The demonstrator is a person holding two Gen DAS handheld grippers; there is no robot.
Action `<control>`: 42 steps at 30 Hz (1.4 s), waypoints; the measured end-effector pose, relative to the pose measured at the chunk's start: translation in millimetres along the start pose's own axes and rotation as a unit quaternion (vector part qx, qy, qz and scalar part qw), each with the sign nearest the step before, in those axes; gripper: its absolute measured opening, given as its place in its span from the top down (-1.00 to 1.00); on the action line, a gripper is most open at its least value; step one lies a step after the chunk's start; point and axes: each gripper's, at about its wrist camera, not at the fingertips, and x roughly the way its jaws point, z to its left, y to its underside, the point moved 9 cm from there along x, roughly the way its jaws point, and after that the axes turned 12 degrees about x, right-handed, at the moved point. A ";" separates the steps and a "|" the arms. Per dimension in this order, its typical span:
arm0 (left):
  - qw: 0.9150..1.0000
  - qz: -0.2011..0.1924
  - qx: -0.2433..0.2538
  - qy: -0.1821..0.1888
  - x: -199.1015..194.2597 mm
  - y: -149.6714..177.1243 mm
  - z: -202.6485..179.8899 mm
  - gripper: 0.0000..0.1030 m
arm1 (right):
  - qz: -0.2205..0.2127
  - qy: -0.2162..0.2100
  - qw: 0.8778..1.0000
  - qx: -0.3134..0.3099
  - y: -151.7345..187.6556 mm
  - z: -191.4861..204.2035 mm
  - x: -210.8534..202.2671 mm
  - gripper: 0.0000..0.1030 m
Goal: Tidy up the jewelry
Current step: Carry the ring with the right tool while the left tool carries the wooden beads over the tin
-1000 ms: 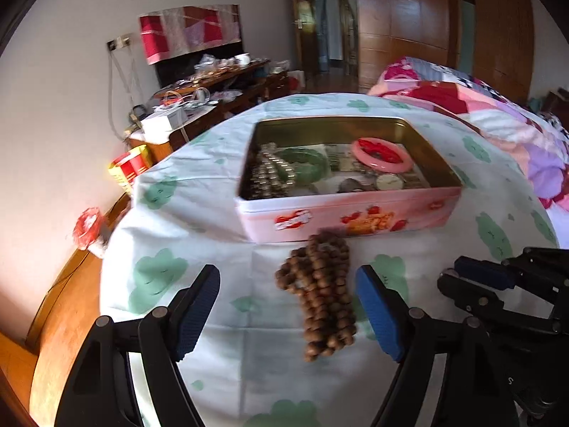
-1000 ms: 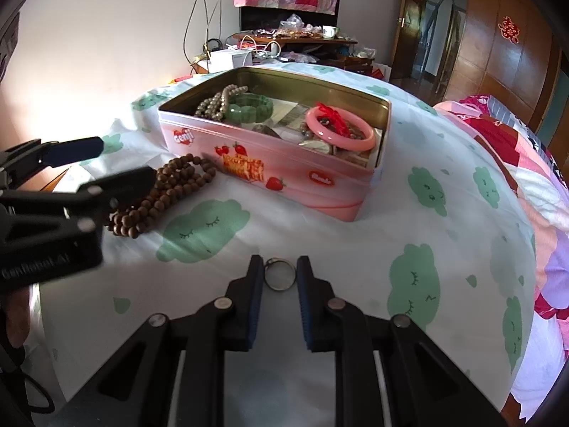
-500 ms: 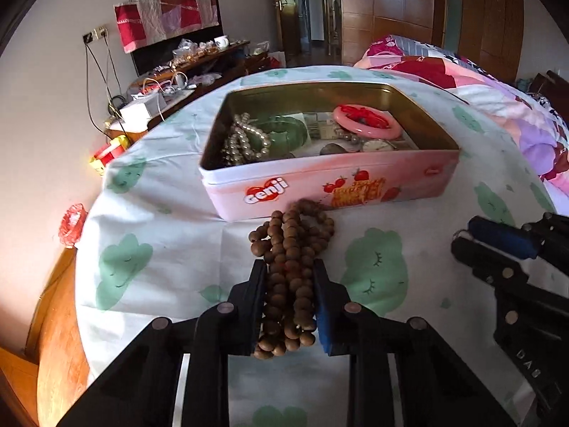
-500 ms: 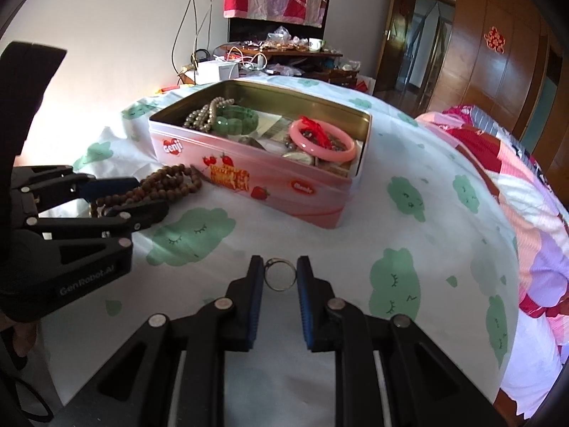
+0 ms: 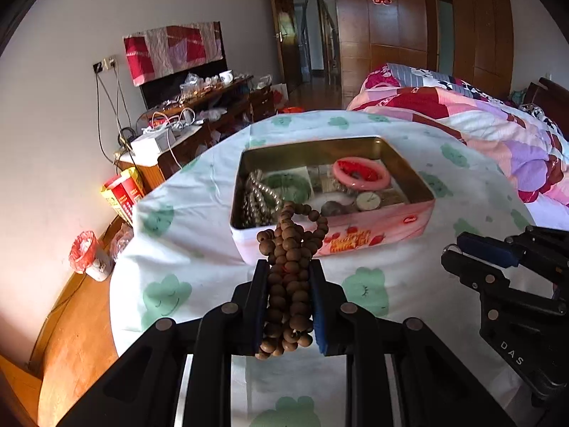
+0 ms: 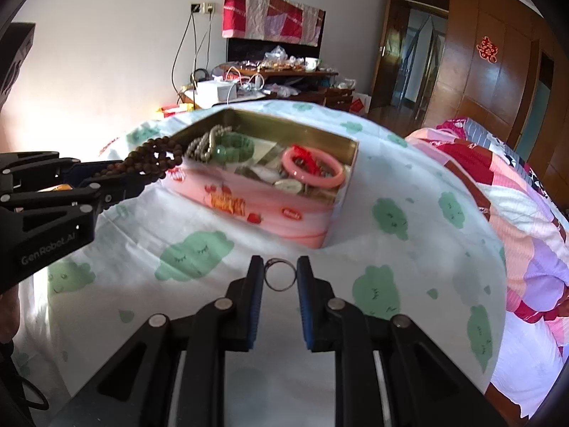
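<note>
One tin (image 5: 373,235); one bead string (image 5: 290,284); one ring (image 6: 281,274); two bangles (image 6: 313,167) (image 6: 234,147).

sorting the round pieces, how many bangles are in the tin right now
2. A pink bangle lies at the right end of the tin, and a green bangle lies at its left end beside the pearl strand. Others may be buried under the clutter.

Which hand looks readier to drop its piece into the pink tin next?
Probably the left. Its gripper is shut on the wooden bead strand, already lifted to the pink tin rim. The right gripper holds a small ring farther back over the cloth.
</note>
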 end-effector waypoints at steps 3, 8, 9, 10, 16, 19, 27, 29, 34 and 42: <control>1.000 -0.007 0.004 -0.001 -4.0 -6.5 -0.3 0.58 | -0.008 -0.002 1.000 0.001 -6.1 0.0 -5.3 0.60; 1.000 -0.012 0.007 -0.006 -9.0 -11.9 1.7 0.57 | -0.020 -0.001 1.000 -0.002 -12.1 1.4 -10.2 0.60; 1.000 -0.013 0.007 -0.006 -9.5 -13.6 1.5 0.57 | -0.022 -0.003 1.000 -0.003 -13.9 2.5 -11.7 0.60; 1.000 -0.014 0.007 -0.007 -10.1 -15.9 2.2 0.57 | -0.024 -0.003 1.000 -0.004 -15.1 2.1 -12.8 0.60; 1.000 -0.021 0.008 -0.012 -10.9 -26.6 7.1 0.57 | -0.035 -0.001 0.999 -0.009 -25.5 1.8 -16.9 0.60; 1.000 -0.021 0.009 -0.015 -9.8 -31.2 10.0 0.57 | -0.040 0.001 0.999 -0.013 -32.8 1.9 -16.6 0.60; 1.000 -0.018 0.015 -0.021 -3.0 -42.2 16.9 0.57 | -0.052 0.007 0.998 -0.023 -52.9 -0.1 -14.8 0.60; 0.999 -0.018 0.017 -0.022 -1.1 -46.1 18.9 0.57 | -0.055 0.008 0.998 -0.023 -57.6 -0.9 -14.2 0.60; 0.999 -0.018 0.024 -0.028 3.4 -54.5 21.8 0.57 | -0.058 0.010 0.998 -0.027 -67.5 -1.7 -11.4 0.60; 0.999 -0.008 0.026 -0.033 21.6 -66.5 32.0 0.57 | -0.060 0.014 0.998 -0.032 -85.2 -2.9 1.9 0.60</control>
